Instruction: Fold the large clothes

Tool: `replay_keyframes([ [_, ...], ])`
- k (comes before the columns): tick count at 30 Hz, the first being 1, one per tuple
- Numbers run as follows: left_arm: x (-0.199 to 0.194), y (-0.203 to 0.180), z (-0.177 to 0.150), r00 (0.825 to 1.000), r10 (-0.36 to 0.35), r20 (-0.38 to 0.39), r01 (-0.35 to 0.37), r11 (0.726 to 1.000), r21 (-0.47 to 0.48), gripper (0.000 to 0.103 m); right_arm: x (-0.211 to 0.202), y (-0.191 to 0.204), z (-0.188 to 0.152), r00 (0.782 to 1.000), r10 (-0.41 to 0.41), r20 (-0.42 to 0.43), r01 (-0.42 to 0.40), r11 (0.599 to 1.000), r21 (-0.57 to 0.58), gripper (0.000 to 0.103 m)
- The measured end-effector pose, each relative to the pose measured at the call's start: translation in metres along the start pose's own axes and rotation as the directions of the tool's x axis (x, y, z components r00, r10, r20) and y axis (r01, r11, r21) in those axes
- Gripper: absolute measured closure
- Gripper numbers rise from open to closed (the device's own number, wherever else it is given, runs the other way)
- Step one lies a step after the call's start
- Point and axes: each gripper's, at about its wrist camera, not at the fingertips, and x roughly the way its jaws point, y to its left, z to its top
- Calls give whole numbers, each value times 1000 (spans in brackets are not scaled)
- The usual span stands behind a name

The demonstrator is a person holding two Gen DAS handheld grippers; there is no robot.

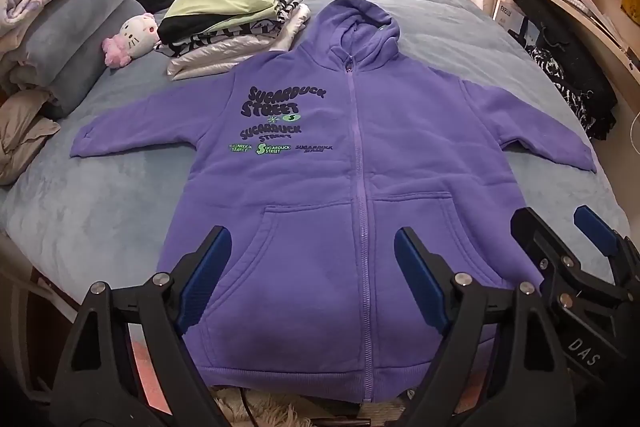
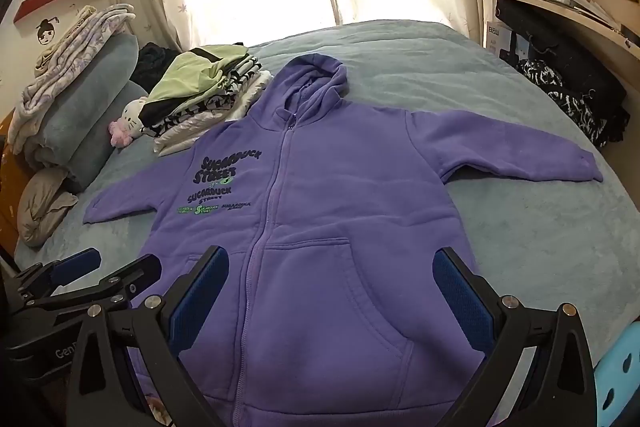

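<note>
While the hoodie [image 1: 344,195] lies flat and face-up on the bed [image 1: 100,211], zipped, both sleeves spread to the sides, the 2 grippers hover over its hem end. Left gripper [image 1: 312,267]: jaws wide apart, nothing held. Right gripper [image 2: 332,291]: jaws at full spread, likewise empty — each frames a front pocket without pinching cloth. Long axis: hem to hood, running away from the cameras toward the window, hood at the far end beside the stack [image 1: 236,23] of folded clothes. Likely risks — a pinch that takes only the top layer would drag the front off the back and wrinkle it; uneven lifting would skew the fold; a swung sleeve could topple the stack.
</note>
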Motion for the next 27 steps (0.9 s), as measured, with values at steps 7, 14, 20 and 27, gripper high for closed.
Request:
replay_keyframes([
  [7, 2, 1, 0, 1000, -17, -9, 17, 1000, -7, 21, -3, 0, -1, 1000, 10, 9, -10, 1000, -2, 0],
  [14, 6, -2, 0, 1000, -4, -27, 4, 1000, 7, 21, -4, 0, -2, 1000, 15, 11, -15, 1000, -2, 0],
  [20, 10, -4, 0, 1000, 7, -29, -6, 1000, 6, 21, -3, 2, -4, 1000, 28, 6, -28, 1000, -8, 0],
  [27, 15, -4, 3, 999, 12, -35, -12, 1000, 4, 21, -1, -2, 0, 1000, 22, 9, -22, 1000, -11, 0],
])
